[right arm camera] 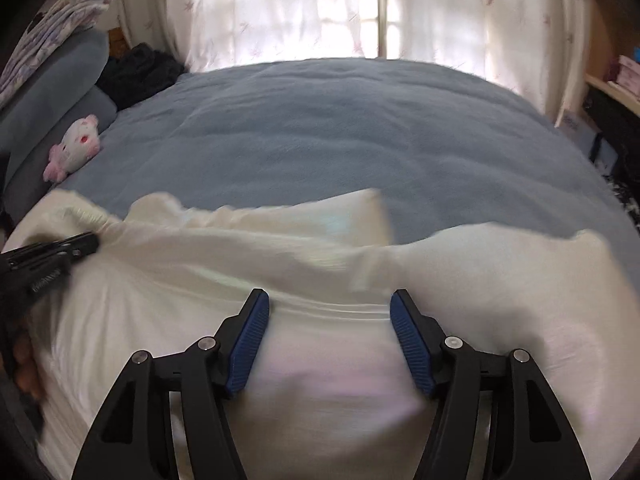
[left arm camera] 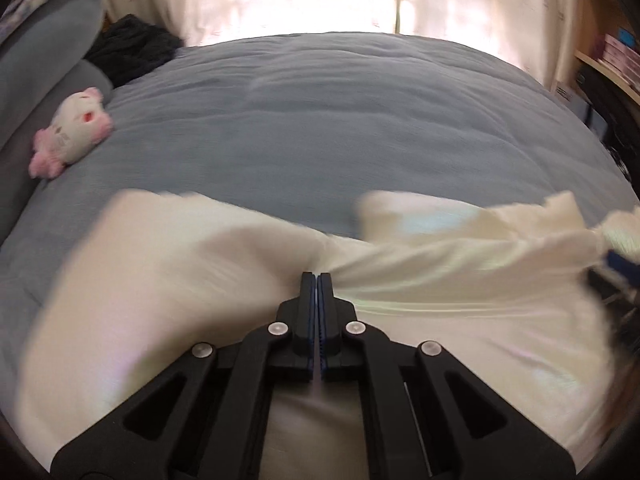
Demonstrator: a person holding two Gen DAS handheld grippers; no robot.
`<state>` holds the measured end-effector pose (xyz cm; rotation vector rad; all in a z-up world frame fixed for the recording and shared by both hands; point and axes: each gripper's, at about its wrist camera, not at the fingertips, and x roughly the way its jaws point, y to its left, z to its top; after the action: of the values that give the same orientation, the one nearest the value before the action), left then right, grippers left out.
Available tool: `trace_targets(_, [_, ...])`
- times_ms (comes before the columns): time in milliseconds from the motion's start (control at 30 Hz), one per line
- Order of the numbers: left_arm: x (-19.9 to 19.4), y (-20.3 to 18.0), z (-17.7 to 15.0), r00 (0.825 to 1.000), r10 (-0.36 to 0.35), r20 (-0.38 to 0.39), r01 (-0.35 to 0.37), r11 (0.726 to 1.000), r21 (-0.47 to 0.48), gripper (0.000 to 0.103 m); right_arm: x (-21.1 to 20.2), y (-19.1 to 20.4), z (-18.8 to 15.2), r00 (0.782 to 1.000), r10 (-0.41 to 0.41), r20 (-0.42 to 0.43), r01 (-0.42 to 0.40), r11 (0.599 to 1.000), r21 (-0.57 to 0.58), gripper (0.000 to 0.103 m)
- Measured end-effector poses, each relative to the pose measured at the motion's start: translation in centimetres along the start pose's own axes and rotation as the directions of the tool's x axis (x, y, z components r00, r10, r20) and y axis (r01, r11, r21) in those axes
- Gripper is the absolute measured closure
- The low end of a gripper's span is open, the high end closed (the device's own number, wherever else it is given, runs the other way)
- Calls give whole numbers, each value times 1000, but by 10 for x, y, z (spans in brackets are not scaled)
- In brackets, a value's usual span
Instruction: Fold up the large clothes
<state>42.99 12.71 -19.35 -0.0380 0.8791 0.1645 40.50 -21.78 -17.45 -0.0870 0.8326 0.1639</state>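
Left gripper [left arm camera: 319, 280] clenched on cream garment [left arm camera: 160, 280] ridge; right gripper [right arm camera: 330, 300] released, straddling fabric; garment lies along bed [right arm camera: 320, 140] near edge; clamp right before pulling taut.

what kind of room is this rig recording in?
Most likely a bedroom at home. A bed with a blue-grey blanket fills the view, a pink-and-white plush toy lies by the grey pillows, and sheer curtains cover a bright window behind.
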Motion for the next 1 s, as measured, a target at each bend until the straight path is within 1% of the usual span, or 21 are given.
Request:
trace_targets(100, [0,26,1,999,42,2,-42,999,-9,101,-10,-57,-2,997,-71,-2,71,993,91,40])
trace_targets(167, [3,42,-2,999,43,-6,-44,998,-41,101,-10,-88,-7,995,-101,-20,103,984,148,39])
trace_targets(200, [4,47,-3,999,30,-14,-31,998,-63,101,-9,-106,-12,996,-89,-24,92,977,192,39])
trace_targets(233, [7,51,-5,999,23,-22,-25,997,-73,101,-9,-116,-15,997,-79,-25,82,972,222,39])
trace_targets(267, [8,51,-6,999,24,-23,-26,997,-71,101,-7,-131,-21,998,-57,-21,61,957,283,38])
trace_targets(300, [11,49,-8,999,29,-22,-30,997,-65,101,-4,-143,-28,999,-33,-14,35,937,346,35])
trace_targets(333, [13,47,-10,999,37,-21,-38,998,-56,101,-1,-150,-34,1000,-24,-7,25,926,377,32])
trace_targets(400, [15,43,-15,999,48,-18,-49,998,-45,101,0,-151,-40,999,-35,12,28,922,385,30])
trace_targets(467, [18,44,-18,999,39,-13,-40,998,-56,101,4,-147,-42,998,-60,24,46,926,374,28])
trace_targets(533, [22,45,-17,1000,14,-8,-14,997,-80,101,6,-150,-46,998,-56,39,36,920,391,25])
trace_targets(667, [27,54,-22,998,-65,18,67,987,-148,101,11,-150,-56,997,-7,73,-25,899,437,24])
trace_targets(767, [28,60,-27,994,-106,37,111,976,-187,101,13,-151,-58,997,-2,75,-31,896,442,24])
trace_targets(1000, [32,64,-30,989,-140,47,147,967,-210,102,15,-149,-59,998,-13,67,-18,899,438,23])
